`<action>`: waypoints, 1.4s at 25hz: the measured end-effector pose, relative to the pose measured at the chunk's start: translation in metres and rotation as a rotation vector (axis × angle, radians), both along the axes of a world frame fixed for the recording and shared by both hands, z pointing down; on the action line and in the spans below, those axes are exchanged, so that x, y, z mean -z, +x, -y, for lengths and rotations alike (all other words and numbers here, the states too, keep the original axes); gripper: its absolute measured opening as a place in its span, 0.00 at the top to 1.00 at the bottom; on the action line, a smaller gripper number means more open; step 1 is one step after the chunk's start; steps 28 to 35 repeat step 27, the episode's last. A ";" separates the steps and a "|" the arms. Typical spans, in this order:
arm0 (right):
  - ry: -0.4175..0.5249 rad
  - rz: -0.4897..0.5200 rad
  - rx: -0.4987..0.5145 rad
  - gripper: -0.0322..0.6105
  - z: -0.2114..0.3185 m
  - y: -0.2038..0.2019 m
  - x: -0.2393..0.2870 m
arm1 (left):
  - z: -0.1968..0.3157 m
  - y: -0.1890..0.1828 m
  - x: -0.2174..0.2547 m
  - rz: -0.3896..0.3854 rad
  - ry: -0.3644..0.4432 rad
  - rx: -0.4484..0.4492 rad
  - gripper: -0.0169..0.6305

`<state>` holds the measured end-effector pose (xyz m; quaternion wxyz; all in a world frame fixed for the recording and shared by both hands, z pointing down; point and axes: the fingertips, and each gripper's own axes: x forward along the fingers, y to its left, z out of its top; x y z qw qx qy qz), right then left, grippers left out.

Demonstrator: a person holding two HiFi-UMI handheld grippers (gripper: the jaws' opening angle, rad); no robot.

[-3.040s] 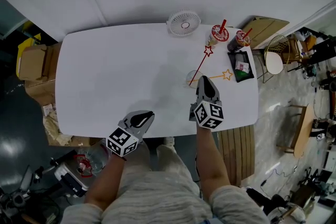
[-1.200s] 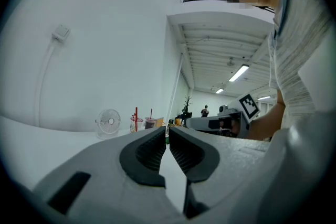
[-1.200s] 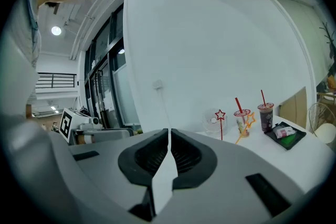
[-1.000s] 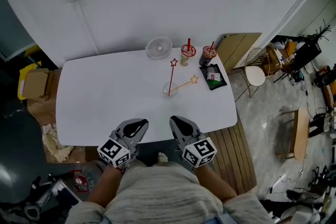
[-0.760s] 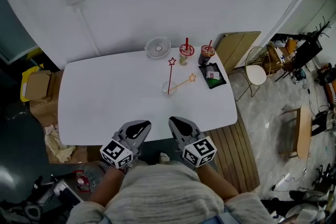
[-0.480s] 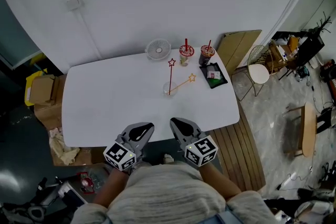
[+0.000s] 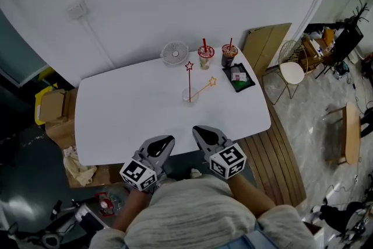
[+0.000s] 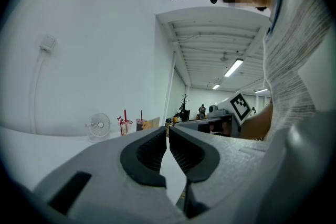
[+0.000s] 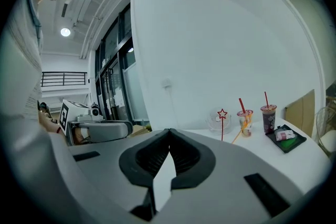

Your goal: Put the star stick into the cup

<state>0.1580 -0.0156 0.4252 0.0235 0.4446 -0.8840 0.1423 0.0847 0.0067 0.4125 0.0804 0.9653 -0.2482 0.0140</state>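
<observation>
A clear cup [image 7: 189,95] stands right of the middle of the white table [image 7: 128,108]. A red star stick [image 7: 189,75] stands upright in it, and a yellow star stick [image 7: 205,87] leans out of it to the right. In the right gripper view the red star stick [image 9: 222,120] and the yellow star stick [image 9: 238,135] show far ahead. My left gripper [image 7: 165,140] and right gripper [image 7: 198,129] hover side by side at the table's near edge, far from the cup. Both are shut and hold nothing. The left gripper [image 8: 168,129] points toward the table's back.
At the table's back stand a small white fan [image 7: 174,53] and two drink cups with red straws [image 7: 205,54] [image 7: 229,53]. A black tray [image 7: 239,77] lies at the right. Cardboard boxes [image 7: 51,108] sit on the floor to the left, a white chair [image 7: 289,72] to the right.
My right gripper has drawn back from the cup to the table's near edge, beside the left one. The table now looks smaller and farther away. Both star sticks have stayed in the cup.
</observation>
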 end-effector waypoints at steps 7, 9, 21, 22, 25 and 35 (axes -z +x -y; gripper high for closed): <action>-0.013 -0.023 0.042 0.94 -0.003 0.001 -0.009 | -0.003 0.007 -0.001 0.010 -0.013 0.016 0.95; -0.017 -0.016 0.045 0.94 -0.004 0.002 -0.010 | -0.004 0.009 -0.003 0.013 -0.013 0.013 0.95; -0.031 0.012 0.053 0.94 -0.003 0.010 -0.015 | -0.009 0.020 -0.006 0.038 -0.034 0.008 0.95; -0.032 0.013 0.054 0.94 -0.004 0.010 -0.015 | -0.010 0.020 -0.006 0.039 -0.035 0.008 0.95; -0.036 0.014 0.056 0.94 -0.004 0.012 -0.018 | -0.011 0.022 -0.008 0.045 -0.037 0.004 0.95; -0.039 0.013 0.057 0.94 -0.004 0.014 -0.019 | -0.011 0.024 -0.011 0.049 -0.037 -0.004 0.95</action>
